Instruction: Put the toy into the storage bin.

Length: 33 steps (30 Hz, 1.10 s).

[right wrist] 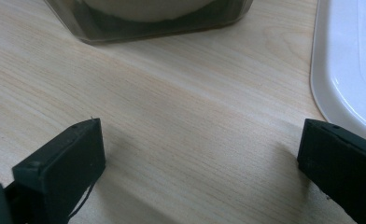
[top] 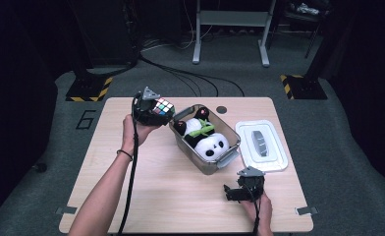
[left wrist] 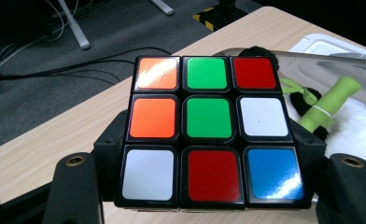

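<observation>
Multicoloured puzzle cube [top: 163, 106] is clamped between the left gripper [top: 157, 110] jaws, beside the clear bin [top: 207, 164]; right gripper [top: 232, 192] is held with jaws apart, empty.

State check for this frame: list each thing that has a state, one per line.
Puzzle cube: scrambled, clamped in the left gripper, lifted beside the bin.
Clear bin: uncovered, standing on the table.
White lid: off, flat on the table to the right of the bin.
Plush panda: lying inside the bin.
Right gripper: open, empty, low over the table.
</observation>
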Each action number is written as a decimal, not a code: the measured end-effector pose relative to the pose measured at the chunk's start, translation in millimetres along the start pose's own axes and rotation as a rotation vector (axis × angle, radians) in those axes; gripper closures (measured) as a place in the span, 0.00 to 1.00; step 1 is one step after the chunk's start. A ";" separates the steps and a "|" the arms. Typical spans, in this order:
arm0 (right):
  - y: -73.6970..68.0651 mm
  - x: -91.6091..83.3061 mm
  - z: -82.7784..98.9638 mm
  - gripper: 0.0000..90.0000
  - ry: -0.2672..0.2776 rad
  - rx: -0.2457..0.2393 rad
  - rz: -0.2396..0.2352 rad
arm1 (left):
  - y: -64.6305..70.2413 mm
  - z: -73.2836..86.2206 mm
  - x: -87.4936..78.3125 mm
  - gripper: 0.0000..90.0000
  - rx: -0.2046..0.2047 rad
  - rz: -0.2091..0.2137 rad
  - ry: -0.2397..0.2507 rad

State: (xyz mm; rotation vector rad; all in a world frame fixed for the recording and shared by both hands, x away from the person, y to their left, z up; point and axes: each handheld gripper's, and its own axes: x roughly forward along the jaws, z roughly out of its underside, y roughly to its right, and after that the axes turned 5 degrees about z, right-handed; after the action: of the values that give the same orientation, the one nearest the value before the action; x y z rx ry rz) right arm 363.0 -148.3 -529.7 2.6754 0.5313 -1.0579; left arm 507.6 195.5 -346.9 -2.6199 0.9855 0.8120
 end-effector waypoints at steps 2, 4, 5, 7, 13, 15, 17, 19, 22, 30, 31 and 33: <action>0.0 -0.1 0.0 0.00 0.001 0.000 0.000 | 1.0 -2.5 5.3 0.38 0.002 0.009 -0.009; 0.0 -0.1 -0.1 0.00 -0.002 0.001 0.000 | 2.3 -4.3 12.2 0.38 -0.004 0.018 0.000; 0.0 -0.1 0.0 0.00 -0.001 0.001 0.000 | 3.0 -5.5 14.7 0.38 0.000 0.025 -0.008; 0.0 -0.1 0.0 0.00 -0.001 0.001 0.000 | 6.0 -7.9 20.6 0.38 0.012 0.030 -0.010; 0.3 -0.1 -0.1 0.00 -0.001 -0.002 0.000 | 12.4 -15.9 37.8 0.38 0.012 0.064 -0.017; 0.3 0.0 -0.1 0.00 0.001 -0.003 0.000 | 16.6 -18.7 45.3 0.38 0.021 0.076 -0.029; 0.3 0.0 -0.1 0.00 0.001 -0.003 0.000 | 19.2 -19.6 50.1 0.38 0.029 0.080 -0.032; 0.3 0.0 -0.1 0.00 0.001 -0.003 0.000 | 21.2 -20.1 55.2 0.38 0.038 0.084 -0.045; 0.1 -0.1 0.0 0.00 0.000 -0.001 0.001 | 22.0 -20.2 62.8 0.38 0.035 0.092 -0.056; 0.1 0.0 0.0 0.00 0.001 0.000 0.000 | 27.5 -21.7 83.6 0.38 0.043 0.110 -0.083; 0.1 -0.2 -0.1 0.00 -0.002 0.000 -0.002 | 28.6 -22.1 87.0 0.38 0.051 0.102 -0.091; 0.0 -0.2 -0.1 0.00 -0.003 0.001 -0.002 | 29.0 -21.8 91.7 0.38 0.060 0.091 -0.114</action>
State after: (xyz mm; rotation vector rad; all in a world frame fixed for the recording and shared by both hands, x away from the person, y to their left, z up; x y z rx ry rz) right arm 362.9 -148.4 -529.5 2.6745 0.5338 -1.0625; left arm 554.4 116.0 -381.8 -2.4640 1.0858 0.9264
